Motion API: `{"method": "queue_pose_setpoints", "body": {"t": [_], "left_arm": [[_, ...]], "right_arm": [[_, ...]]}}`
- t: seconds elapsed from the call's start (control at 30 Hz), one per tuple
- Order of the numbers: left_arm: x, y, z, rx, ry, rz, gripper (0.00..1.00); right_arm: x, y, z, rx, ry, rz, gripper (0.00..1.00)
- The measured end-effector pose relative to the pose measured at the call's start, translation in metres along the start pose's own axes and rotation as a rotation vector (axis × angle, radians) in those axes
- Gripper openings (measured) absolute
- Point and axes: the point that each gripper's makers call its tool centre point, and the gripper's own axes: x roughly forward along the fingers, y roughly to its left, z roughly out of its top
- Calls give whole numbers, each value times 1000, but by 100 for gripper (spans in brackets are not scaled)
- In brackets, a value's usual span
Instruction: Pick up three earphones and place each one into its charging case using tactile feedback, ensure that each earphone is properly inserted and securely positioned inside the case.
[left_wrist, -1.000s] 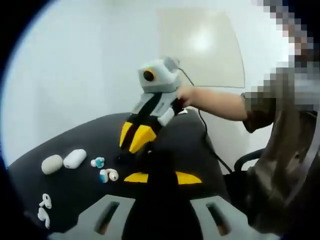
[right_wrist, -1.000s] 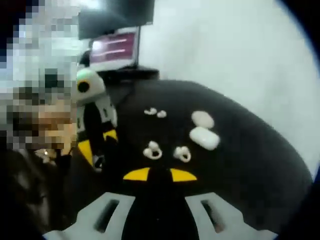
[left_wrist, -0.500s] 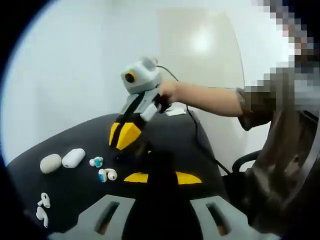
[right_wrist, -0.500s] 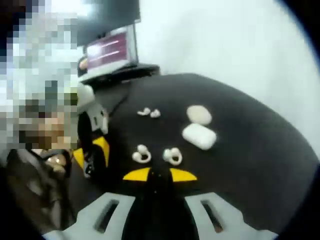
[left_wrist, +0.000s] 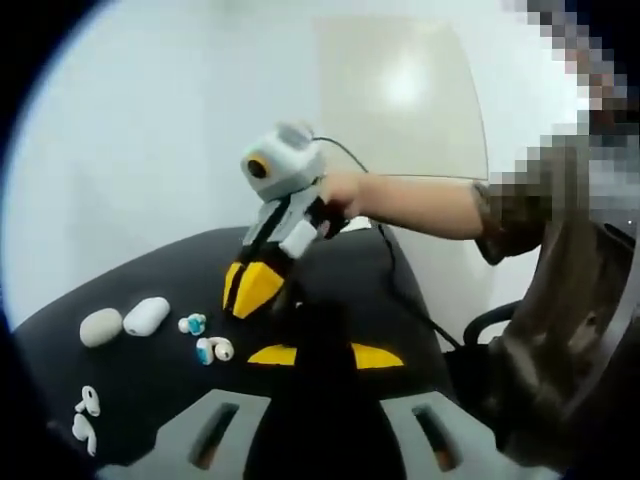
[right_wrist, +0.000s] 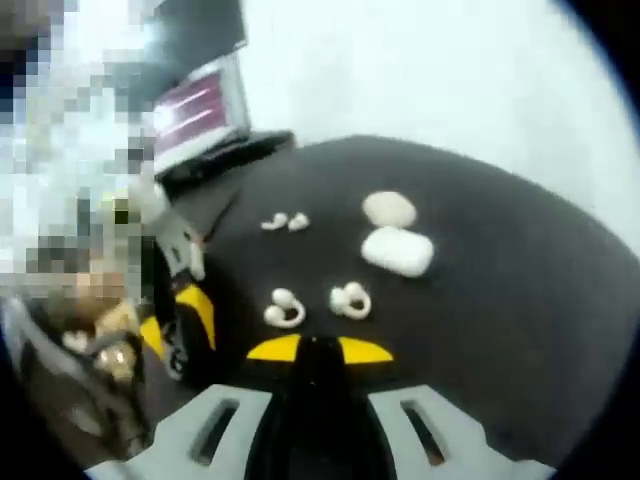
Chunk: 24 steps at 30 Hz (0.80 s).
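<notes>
Left gripper view first. Low over a black table (left_wrist: 150, 370), own left gripper (left_wrist: 325, 356) rising from the bottom edge, yellow tips a little apart with only dark table between them, nothing held. Beyond those tips, the right gripper (left_wrist: 255, 288) angled steeply down toward the table, yellow tips close together, gap too narrow to judge, nothing seen between them. Gripped from behind by a hand (left_wrist: 342, 192), forearm stretched out level from the right, sleeve pushed up near the elbow. A dark cable (left_wrist: 400, 262) trailing back from it over the table edge. Left of the tips, two pairs of earphones with blue tips: one pair (left_wrist: 193, 324) farther off, another pair (left_wrist: 216, 350) nearer, just beside the left gripper's tip. Further left, a white oblong case (left_wrist: 146, 316) touching a rounder grey-white case (left_wrist: 101, 327). Near the bottom left edge, two white stemmed earphones (left_wrist: 86, 415) lying loose.

Over to the right gripper view, blurred. Right gripper (right_wrist: 318, 350) rising from below, yellow tips slightly parted, nothing between them. Just above the tips, two earphone pairs side by side, left one (right_wrist: 283, 309) and right one (right_wrist: 350, 300). Farther up, the oblong case (right_wrist: 398, 251) with the rounder case (right_wrist: 389, 209) touching it behind. Stemmed earphones (right_wrist: 284, 222) a way off to the left. Left gripper (right_wrist: 185, 315) at the left edge, yellow tips pointing down. A lit screen (right_wrist: 198, 105) at the far table edge.
</notes>
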Motion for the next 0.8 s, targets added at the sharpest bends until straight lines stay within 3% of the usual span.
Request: {"method": "queue_pose_setpoints", "body": {"t": [0.1,0.17,0.23,0.3,0.33,0.47,0.67,0.73,0.8], "left_arm": [[0,0,0,1,0,1,15],[-1,-1,0,6,1,6,15],[-1,-1,0,6,1,8,15],[-1,-1,0,6,1,8,15],[-2,-1,0,6,1,8,15],[-2,0,-1,6,1,7,15],[-3,-1,-1,7,0,5,15],[-3,-1,-1,7,0,5,15],[-3,0,-1,8,1,5,15]], "right_arm": [[-3,-10,2,63,-7,-77,15],[-4,-15,-3,160,11,-69,15],[-4,-28,-8,294,0,-84,15],[-6,-30,-4,467,-69,-16,14],[-8,-36,-3,513,-98,-6,14],[-14,-47,-5,552,-158,-2,14],[-20,-53,-6,526,-170,-22,14],[-22,-54,-7,473,-166,-36,14],[-24,-58,2,315,-194,-53,17]]}}
